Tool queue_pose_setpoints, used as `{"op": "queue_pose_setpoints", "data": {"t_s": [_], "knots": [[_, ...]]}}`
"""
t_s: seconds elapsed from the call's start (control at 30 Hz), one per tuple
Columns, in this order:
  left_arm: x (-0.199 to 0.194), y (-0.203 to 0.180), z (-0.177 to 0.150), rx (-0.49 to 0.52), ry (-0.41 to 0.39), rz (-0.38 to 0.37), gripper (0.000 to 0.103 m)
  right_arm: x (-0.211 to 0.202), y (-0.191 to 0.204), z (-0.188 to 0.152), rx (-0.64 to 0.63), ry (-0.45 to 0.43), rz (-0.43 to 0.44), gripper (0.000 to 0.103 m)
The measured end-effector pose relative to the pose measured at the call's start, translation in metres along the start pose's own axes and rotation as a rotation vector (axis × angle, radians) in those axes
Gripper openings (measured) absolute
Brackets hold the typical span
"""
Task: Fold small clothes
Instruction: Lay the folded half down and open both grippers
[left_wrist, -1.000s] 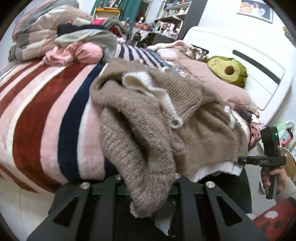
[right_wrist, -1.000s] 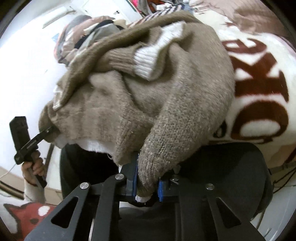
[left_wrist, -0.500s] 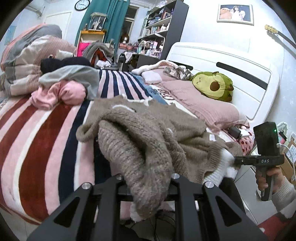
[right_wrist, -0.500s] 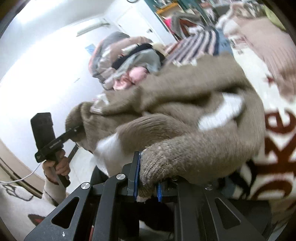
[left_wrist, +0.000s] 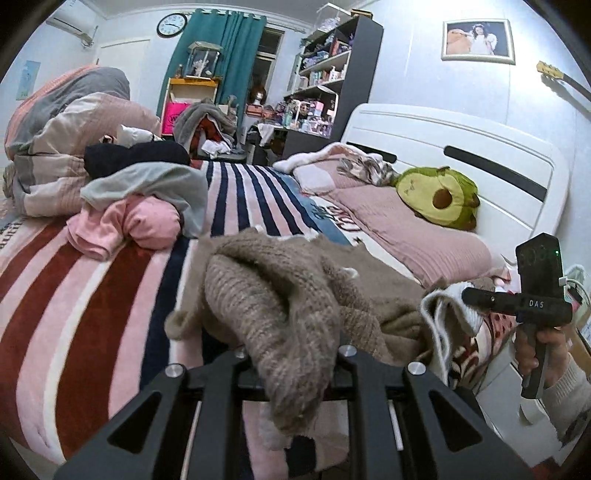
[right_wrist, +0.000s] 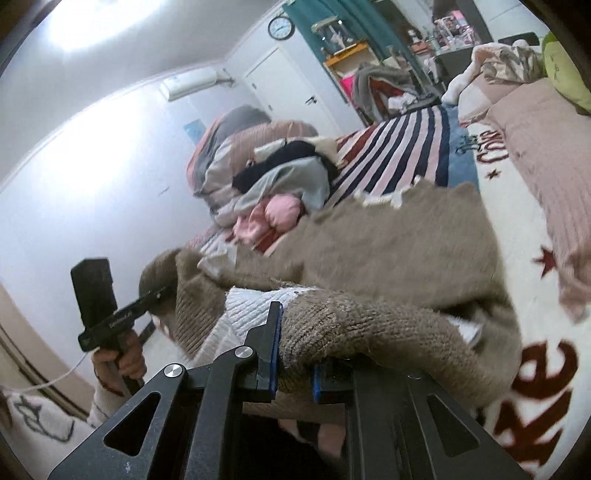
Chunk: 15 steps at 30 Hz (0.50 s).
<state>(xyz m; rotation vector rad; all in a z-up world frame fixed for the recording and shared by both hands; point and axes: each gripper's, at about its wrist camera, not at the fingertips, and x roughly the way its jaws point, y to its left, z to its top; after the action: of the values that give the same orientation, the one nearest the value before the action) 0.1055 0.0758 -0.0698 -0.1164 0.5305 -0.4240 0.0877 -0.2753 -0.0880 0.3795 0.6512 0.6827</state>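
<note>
Left wrist view: left gripper (left_wrist: 293, 363) jaws are clamped on a thick fold of the brown knit sweater (left_wrist: 273, 295); fabric drapes down over the finger gap, so the pads themselves are hidden. The sweater lies bunched at the near edge of the bed (left_wrist: 74, 280), on the striped blanket, with its white ribbed hem (left_wrist: 439, 314) trailing toward the right edge. The right gripper (left_wrist: 466, 294) is visible at the right side with its tips in that hem, handle in the person's right hand (left_wrist: 546, 350). Pink garment (left_wrist: 125, 225) and grey garment (left_wrist: 155, 184) are piled near the far left side of the bed, well apart from the sweater. Avocado plush (left_wrist: 439, 201) sits on the pink pillow near the headboard.

Right wrist view: right gripper (right_wrist: 293, 363) jaws are narrow, pinching a rolled brown knit edge of the sweater (right_wrist: 388, 251) between blue pads (right_wrist: 275, 354). White ribbed lining shows just left of the grip. The rest of the sweater spreads up across the bed edge, blurred. Left gripper (right_wrist: 168, 290) at the left has its tips buried in a sweater corner; left hand (right_wrist: 120, 360) holds its handle.
</note>
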Motion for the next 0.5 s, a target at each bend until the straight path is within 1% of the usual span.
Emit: {"op": "queue_pose_setpoints", "data": {"t_s": [0.33,0.5], "knots": [[0.036,0.022,0.052,-0.022,-0.029,0.066,0.011,0.009,-0.038,0.07,0.055,-0.123,-0.059,0.006],[0.064,0.035,0.077,-0.012,-0.036,0.091,0.011,0.021,-0.053,0.096,0.039,-0.139,-0.092,0.006]]}}
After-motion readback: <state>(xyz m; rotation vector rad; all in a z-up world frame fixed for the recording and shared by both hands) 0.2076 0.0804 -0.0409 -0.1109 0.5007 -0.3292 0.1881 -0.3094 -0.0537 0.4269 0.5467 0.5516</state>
